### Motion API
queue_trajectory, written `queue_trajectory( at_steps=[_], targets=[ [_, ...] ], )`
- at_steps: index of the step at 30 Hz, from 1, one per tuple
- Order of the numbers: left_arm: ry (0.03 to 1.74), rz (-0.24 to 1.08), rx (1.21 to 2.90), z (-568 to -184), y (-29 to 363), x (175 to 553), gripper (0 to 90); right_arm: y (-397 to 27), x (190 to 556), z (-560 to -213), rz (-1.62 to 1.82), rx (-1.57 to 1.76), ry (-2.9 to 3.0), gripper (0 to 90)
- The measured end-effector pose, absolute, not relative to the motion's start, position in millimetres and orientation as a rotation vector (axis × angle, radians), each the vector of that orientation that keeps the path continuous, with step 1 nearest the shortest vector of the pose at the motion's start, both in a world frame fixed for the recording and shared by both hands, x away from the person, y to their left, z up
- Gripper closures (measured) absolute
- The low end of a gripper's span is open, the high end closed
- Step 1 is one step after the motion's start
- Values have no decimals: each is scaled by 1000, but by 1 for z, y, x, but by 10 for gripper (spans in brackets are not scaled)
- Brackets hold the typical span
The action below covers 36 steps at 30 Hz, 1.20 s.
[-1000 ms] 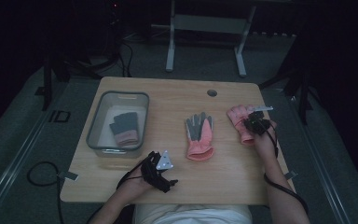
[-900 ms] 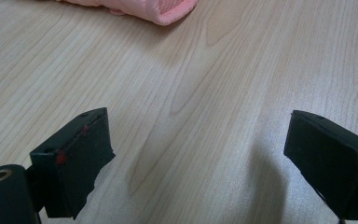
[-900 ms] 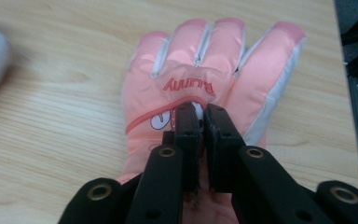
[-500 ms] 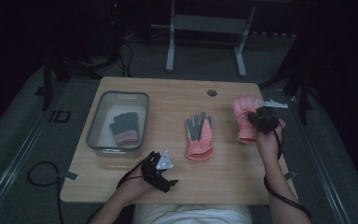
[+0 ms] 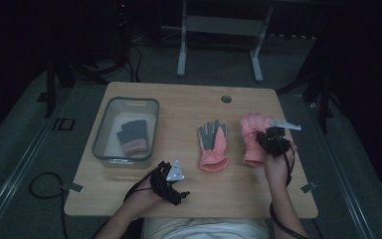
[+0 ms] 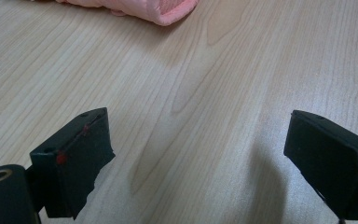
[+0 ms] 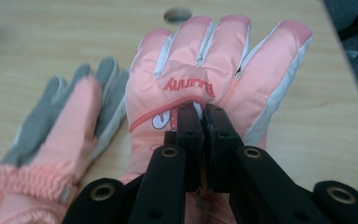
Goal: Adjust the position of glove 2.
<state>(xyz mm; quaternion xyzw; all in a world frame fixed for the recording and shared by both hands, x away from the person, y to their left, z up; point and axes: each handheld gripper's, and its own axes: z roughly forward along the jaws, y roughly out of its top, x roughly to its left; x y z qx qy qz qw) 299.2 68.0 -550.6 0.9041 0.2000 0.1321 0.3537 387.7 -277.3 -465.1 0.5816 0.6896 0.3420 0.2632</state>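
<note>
A pink glove (image 5: pixel 252 137), back up with "Bunny" lettering (image 7: pixel 214 70), lies at the table's right. My right gripper (image 5: pixel 267 141) is shut on a pinch of fabric at its back (image 7: pixel 203 116). To its left lies a second pink glove (image 5: pixel 213 144) with its grey palm up (image 7: pixel 60 126). My left gripper (image 5: pixel 180 188) rests open on the bare wood near the front edge (image 6: pixel 198 154), nothing between its jaws. A pink cuff (image 6: pixel 168 9) shows ahead of it.
A clear plastic bin (image 5: pixel 99 134) stands at the table's left with a dark grey glove (image 5: pixel 132 137) inside. A round cable hole (image 5: pixel 226 98) sits near the wooden table's (image 5: pixel 179 109) far edge. Dark floor and stands surround the table.
My right gripper lifted the pink glove up and to the right, then brought it back down and left beside the other glove. The left gripper has not moved.
</note>
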Motion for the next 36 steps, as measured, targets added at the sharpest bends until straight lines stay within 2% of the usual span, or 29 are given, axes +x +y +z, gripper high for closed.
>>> queue_trajectory(
  at_steps=[15,23,31,36],
  targets=[
    [508,346,2342,-551,67,299,70,-278,405,-511,836,1681,1886,854],
    [504,344,2346,-551,67,298,70,-275,412,-519,783,1637,1938,825],
    [510,340,2338,-551,67,299,70,-279,408,-510,770,1553,1970,743],
    [503,350,2346,-551,66,298,71,-281,407,-499,791,1473,2029,611]
  ],
)
